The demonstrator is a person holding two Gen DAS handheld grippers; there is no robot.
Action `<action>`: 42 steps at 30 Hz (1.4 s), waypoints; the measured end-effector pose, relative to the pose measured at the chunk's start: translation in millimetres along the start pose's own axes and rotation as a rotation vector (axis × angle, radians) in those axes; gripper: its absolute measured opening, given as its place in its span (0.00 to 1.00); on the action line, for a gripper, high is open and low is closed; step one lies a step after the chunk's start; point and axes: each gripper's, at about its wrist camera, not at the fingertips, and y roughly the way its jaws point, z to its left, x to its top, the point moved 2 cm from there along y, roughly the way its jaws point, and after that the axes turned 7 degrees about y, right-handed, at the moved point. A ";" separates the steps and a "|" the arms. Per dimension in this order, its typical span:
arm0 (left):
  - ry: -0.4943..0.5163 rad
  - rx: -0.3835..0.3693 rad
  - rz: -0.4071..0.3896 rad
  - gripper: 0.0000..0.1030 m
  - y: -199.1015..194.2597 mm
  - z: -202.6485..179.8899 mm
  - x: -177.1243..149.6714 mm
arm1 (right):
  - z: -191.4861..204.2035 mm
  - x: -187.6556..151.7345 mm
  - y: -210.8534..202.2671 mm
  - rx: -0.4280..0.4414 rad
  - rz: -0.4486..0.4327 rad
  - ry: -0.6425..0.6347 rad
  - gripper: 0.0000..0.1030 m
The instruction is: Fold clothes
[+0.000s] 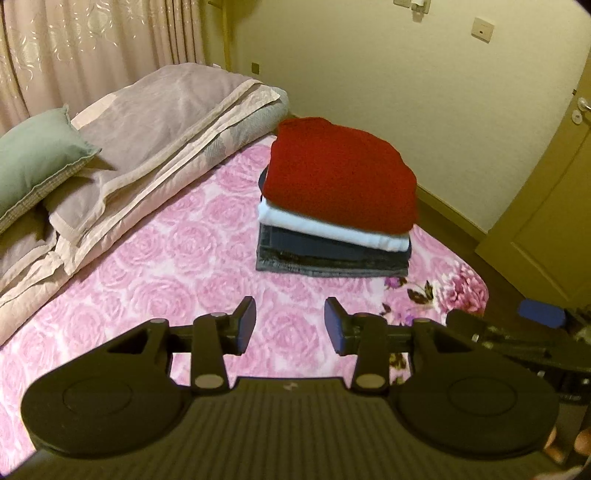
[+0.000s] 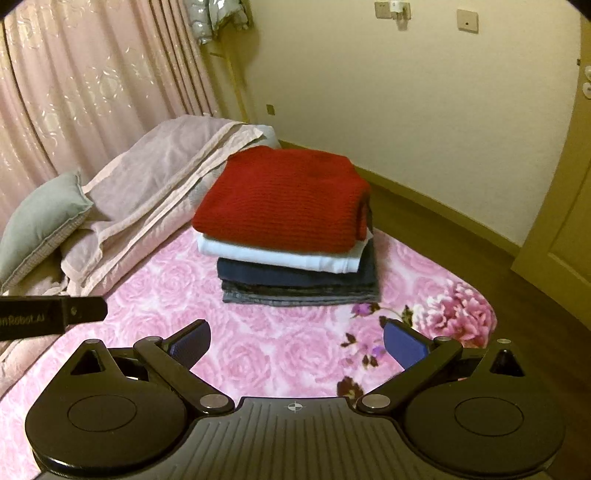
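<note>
Both tongs hover empty, the left tongs (image 1: 290, 325) narrower, the right tongs (image 2: 295, 345) wide. The red sweater (image 2: 284, 199) overhangs the white garment (image 2: 280, 256) and folded jeans (image 2: 299, 286) near the bed's (image 2: 258, 354) far right corner; a careless nudge could topple the stack.

- Bed w/ pink rose-print blanket (image 1: 155, 258) fills near + middle; big flower motif at its right corner (image 2: 458, 314).
- Far left: folded mauve quilt (image 1: 159, 122) w/ pale pink trim; green pillow (image 1: 33, 162) leaning on its left end.
- Pink curtains (image 2: 92, 85) w/ pale floral pattern behind bed, far left, drawn shut.
- Cream wall (image 1: 406, 92) far + right; switch plate (image 1: 483, 31) high up, small socket (image 1: 255, 67) low near the curtains.
- Dark wood floor (image 2: 461, 240) right of bed, pale skirting along wall.
- Yellowish door (image 1: 554, 206) far right, handle (image 1: 583, 104) showing.
- Light warm, dim.
</note>
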 end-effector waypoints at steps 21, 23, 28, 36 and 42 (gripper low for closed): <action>0.021 0.022 -0.029 0.58 -21.6 -3.5 -44.2 | -3.9 -30.4 -26.9 -0.008 0.017 0.109 0.99; 0.016 0.014 -0.022 0.58 -20.0 -3.7 -45.4 | -2.5 -29.9 -25.9 -0.009 0.019 0.101 0.99; 0.023 0.020 -0.011 0.58 -12.9 -5.4 -47.2 | 2.8 -32.1 -19.9 -0.047 0.035 0.056 0.99; 0.026 0.017 0.013 0.58 2.4 -7.4 -50.0 | -1.1 -31.3 -7.7 -0.092 0.068 0.073 0.99; 0.025 0.006 0.041 0.58 14.9 -8.6 -47.2 | -1.7 -28.3 6.1 -0.098 0.101 0.067 0.99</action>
